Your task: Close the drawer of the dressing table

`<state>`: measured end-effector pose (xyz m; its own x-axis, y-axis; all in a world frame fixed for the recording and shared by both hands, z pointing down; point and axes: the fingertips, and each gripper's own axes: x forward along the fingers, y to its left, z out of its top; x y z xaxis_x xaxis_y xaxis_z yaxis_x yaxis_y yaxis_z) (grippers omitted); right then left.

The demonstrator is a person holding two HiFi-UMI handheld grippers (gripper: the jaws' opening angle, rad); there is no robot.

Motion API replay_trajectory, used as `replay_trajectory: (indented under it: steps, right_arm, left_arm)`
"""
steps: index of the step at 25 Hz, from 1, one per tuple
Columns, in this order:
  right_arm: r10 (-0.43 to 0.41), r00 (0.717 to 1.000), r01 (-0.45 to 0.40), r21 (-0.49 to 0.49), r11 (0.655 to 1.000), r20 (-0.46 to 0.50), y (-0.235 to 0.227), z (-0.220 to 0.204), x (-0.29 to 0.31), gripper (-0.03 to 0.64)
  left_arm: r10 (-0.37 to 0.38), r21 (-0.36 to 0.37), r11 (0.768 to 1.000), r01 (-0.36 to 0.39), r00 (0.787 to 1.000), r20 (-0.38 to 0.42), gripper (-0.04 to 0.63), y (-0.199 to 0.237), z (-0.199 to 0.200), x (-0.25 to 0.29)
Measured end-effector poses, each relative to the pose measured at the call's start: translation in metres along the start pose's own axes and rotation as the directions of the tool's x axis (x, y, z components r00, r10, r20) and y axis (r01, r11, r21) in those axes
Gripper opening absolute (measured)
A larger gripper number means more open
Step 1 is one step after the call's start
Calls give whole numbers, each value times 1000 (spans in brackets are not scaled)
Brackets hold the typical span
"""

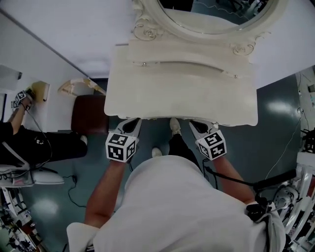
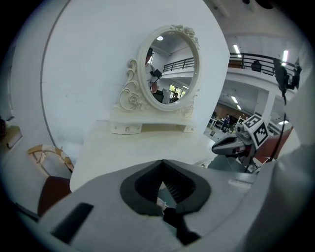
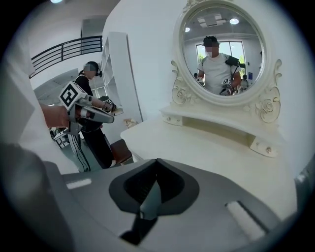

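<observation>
The cream dressing table (image 1: 182, 93) stands below me, its oval mirror (image 1: 216, 15) at the back. No drawer front shows beyond its front edge in the head view. My left gripper (image 1: 131, 124) hovers just before the front edge at the left, jaws shut with nothing in them (image 2: 160, 189). My right gripper (image 1: 198, 126) is level with it at the right, also shut and empty (image 3: 151, 193). Each gripper view looks over the bare tabletop (image 2: 142, 147) toward the mirror (image 3: 221, 49) and shows the other gripper off to the side.
A low shelf with small knobs (image 1: 143, 63) runs under the mirror. A dark brown stool (image 1: 91, 113) sits left of the table. A person in black (image 1: 29, 145) stands at the far left. Cables (image 1: 74, 197) lie on the floor; equipment (image 1: 295, 197) is at the right.
</observation>
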<state>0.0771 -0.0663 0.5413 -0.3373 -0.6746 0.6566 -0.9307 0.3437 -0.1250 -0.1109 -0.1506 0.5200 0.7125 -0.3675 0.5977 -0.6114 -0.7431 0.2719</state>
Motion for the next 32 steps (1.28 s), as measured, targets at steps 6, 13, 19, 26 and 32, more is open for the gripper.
replay_trajectory:
  steps: [6,13,19,26,32]
  right_arm:
    - [-19,1000,19,-8,1000,-3,34,-16,-18,2]
    - [-45,999,46,-25,999,6,67,-28,-38,2]
    - [-47,999,47,-38,998,7,85,-33,-45,2]
    - [-42,999,42,-62,997,2,96,-32,-43,0]
    - [-41,999,40,-60,997,-4,101,-35,-45,0]
  left_arm:
    - [-71,59,996,71,997,6,3,-35,-22,-42]
    - [-102,71,992,100,995,23,3,-52,-46,-69]
    - [-132,63,990,129,991,33,3,-63,-56,-83]
    - [-126,66,990,124,992,27,3,-60,-65,-90]
    - [-136,65,989,135,991,10,3,-62,-70,-90]
